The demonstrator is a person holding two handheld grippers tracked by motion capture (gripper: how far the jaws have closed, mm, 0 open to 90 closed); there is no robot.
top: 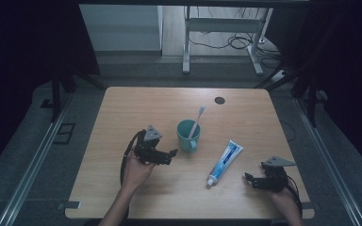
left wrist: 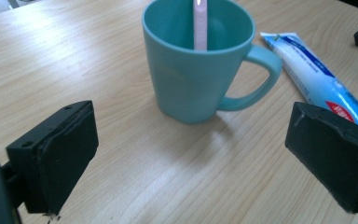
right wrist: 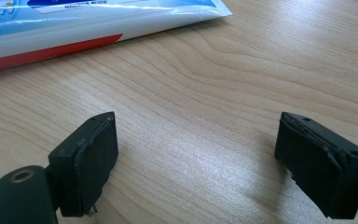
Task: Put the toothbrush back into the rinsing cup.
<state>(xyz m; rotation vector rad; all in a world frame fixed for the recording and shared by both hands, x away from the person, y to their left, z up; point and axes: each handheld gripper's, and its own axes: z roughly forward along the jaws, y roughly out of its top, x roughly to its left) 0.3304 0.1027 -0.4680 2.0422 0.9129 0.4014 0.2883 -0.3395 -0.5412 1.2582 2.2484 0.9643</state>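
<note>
I am holding my left claw just beside the teal mug, pointing at it, with its jaws standing wide and nothing between them. In the left gripper view the mug is standing upright on the counter ahead of the gap, apart from both pads, with its handle turned toward the toothpaste tube. A toothbrush is leaning inside the mug, its head sticking up past the rim. The toothpaste tube is lying flat on the far side of the mug from my left claw, near it. I am resting my right claw beyond the tube from the mug, jaws also wide and empty over bare wood.
</note>
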